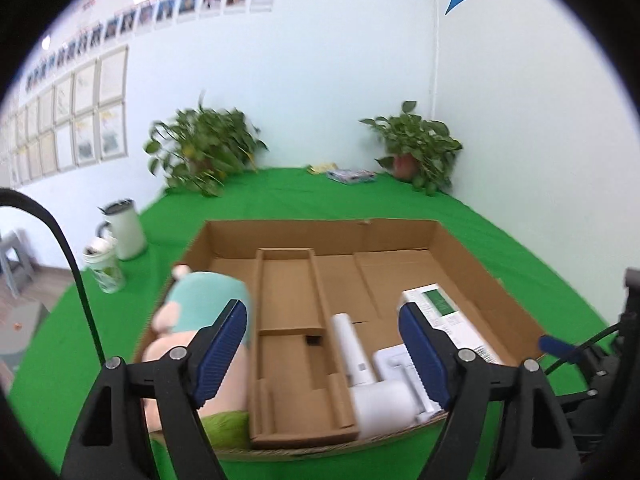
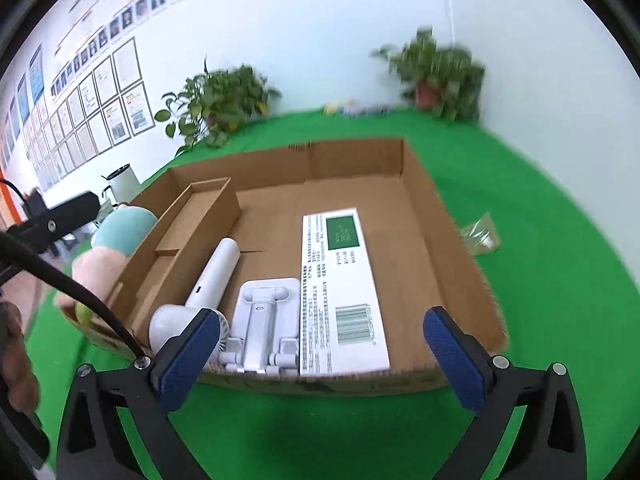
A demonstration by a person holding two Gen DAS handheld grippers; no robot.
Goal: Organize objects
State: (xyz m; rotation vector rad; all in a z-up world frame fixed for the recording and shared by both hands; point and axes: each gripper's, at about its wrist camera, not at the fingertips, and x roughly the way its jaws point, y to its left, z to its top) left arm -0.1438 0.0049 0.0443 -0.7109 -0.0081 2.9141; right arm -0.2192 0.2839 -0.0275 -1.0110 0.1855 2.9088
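Note:
A shallow cardboard box [image 1: 320, 232] [image 2: 440, 216] lies on the green cloth. In it lie a plush toy [image 1: 200, 304] [image 2: 116, 240] at the left, a cardboard insert [image 1: 292, 320] [image 2: 188, 224], a white handheld fan [image 1: 360, 368] [image 2: 208, 280], a white folding stand [image 1: 394, 364] [image 2: 264, 320] and a white-and-green carton [image 1: 448, 312] [image 2: 340, 288]. My left gripper [image 1: 322, 344] is open and empty above the box's near edge. My right gripper [image 2: 322, 360] is open and empty above the near edge, over the stand and carton.
Two potted plants [image 1: 204, 148] [image 1: 416, 144] stand at the back wall. A mug [image 1: 126, 228] and a cup [image 1: 104, 264] stand left of the box. A clear wrapper [image 2: 480, 232] lies right of the box. Packets [image 1: 348, 174] lie at the back.

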